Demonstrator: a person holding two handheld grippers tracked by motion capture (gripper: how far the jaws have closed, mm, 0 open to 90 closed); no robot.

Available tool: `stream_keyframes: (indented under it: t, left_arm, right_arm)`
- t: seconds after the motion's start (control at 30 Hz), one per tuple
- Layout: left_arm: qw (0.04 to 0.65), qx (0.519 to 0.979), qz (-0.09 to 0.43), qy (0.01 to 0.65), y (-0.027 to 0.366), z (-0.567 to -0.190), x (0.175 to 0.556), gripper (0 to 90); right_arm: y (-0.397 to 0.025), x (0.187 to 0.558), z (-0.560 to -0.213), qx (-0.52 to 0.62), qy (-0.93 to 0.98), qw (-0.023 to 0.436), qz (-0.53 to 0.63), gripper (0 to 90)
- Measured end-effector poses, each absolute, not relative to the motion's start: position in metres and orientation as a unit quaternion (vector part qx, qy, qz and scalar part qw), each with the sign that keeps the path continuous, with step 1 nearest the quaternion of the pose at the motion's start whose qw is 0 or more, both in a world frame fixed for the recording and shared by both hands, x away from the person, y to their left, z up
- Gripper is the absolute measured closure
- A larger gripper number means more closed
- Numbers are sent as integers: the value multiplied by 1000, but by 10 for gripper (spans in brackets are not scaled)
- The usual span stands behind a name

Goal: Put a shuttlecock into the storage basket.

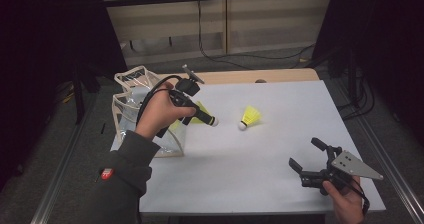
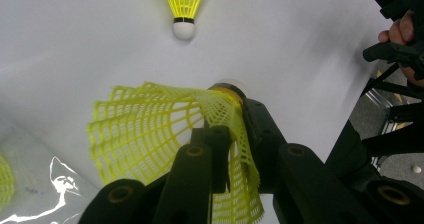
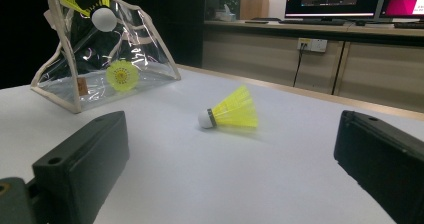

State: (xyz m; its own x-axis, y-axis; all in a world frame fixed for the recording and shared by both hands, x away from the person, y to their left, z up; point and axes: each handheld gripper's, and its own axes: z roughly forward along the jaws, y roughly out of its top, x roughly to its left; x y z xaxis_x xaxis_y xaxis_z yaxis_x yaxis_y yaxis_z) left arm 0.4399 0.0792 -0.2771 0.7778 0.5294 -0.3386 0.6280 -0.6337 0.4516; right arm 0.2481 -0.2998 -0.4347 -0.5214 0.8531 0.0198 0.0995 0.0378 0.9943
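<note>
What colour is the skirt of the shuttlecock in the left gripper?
Bright yellow mesh skirt, clearest in the left gripper view.

Held shuttlecock [image 2: 165, 134] is showing yellow mesh skirt; lying shuttlecock [image 1: 249, 118] is showing yellow skirt, white cork, black band; pouch [image 3: 100, 59] is showing clear, beige-trimmed.

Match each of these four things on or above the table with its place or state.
1 left hand-held gripper
2 right hand-held gripper
3 shuttlecock on the table
4 clear bag

a open, holding nothing
b lying on its side on the white top
c standing at the table's left edge, a shuttlecock inside
d shut on a yellow shuttlecock

Pairs: 1-d, 2-a, 3-b, 4-c
</note>
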Motion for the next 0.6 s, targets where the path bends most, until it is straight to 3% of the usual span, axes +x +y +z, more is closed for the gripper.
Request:
stream_keyframes:
  t: [0.6]
  left_arm:
    - [280,897,-76,332,88,-266,445,819]
  right_arm:
    - [-299,248,-435,370,645,320,587,9]
